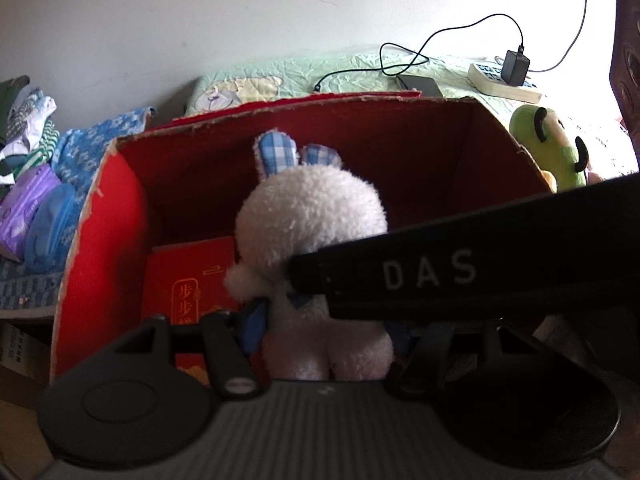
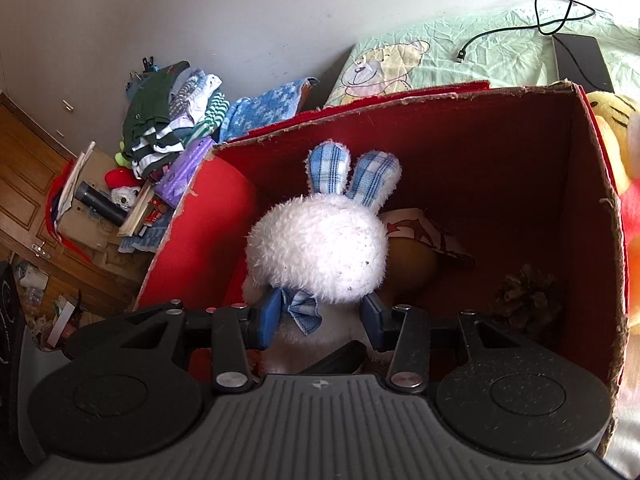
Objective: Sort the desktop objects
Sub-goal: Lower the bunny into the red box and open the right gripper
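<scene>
Inside the red box (image 1: 208, 168), a white plush rabbit (image 1: 312, 216) sits gripped.
Left wrist view: the left gripper (image 1: 326, 320) is clamped on the rabbit's body; a black bar lettered "DAS" (image 1: 428, 272) crosses it, above a red packet (image 1: 188, 276) with Chinese writing.
Right wrist view: the right gripper (image 2: 320, 316) pinches the rabbit's neck; open room lies rightward toward a pinecone (image 2: 524, 300) by the torn wall.

Bed (image 1: 352, 66) w/ red box (image 1: 100, 216), clothes (image 2: 168, 128), charger (image 1: 516, 66).

Blk claws (image 2: 320, 320) w/ blue pads (image 2: 267, 320), "DAS" marking
</scene>
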A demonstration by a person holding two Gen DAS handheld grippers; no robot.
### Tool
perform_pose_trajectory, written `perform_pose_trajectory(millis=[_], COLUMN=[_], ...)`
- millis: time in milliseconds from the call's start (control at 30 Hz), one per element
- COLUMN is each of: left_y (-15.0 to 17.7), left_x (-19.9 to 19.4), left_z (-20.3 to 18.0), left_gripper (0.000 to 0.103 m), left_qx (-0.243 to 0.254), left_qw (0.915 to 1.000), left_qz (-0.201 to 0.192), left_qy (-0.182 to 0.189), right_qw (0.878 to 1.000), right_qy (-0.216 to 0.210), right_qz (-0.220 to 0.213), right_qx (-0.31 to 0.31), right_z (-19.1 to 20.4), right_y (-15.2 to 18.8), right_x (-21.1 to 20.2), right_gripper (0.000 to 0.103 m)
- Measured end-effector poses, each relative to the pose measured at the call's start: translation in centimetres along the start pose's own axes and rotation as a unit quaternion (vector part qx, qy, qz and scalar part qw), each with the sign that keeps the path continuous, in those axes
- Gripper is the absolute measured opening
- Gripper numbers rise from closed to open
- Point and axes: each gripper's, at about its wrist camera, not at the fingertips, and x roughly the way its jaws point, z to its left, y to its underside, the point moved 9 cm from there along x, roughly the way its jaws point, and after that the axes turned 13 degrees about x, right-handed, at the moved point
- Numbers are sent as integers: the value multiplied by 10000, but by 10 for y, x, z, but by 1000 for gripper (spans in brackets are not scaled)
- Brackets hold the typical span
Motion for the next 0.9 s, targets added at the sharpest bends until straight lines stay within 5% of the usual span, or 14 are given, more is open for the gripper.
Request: perform_pose_trajectory(millis=[433,900], left_y=[4,1], left_x=[1,-3], left_z=[5,10], left_gripper=[65,73], left_qx=[-161,-174], left_qw=[9992,9995], left_qz=[168,116], left_qy=[322,238], right_qw=[9992,9993], right_qy=[62,154], right_qz=[350,-31], right_qx=[-185,-345], right_z=[2,4], right_y=[1,-8], right_x=[19,0], right_gripper=[49,65])
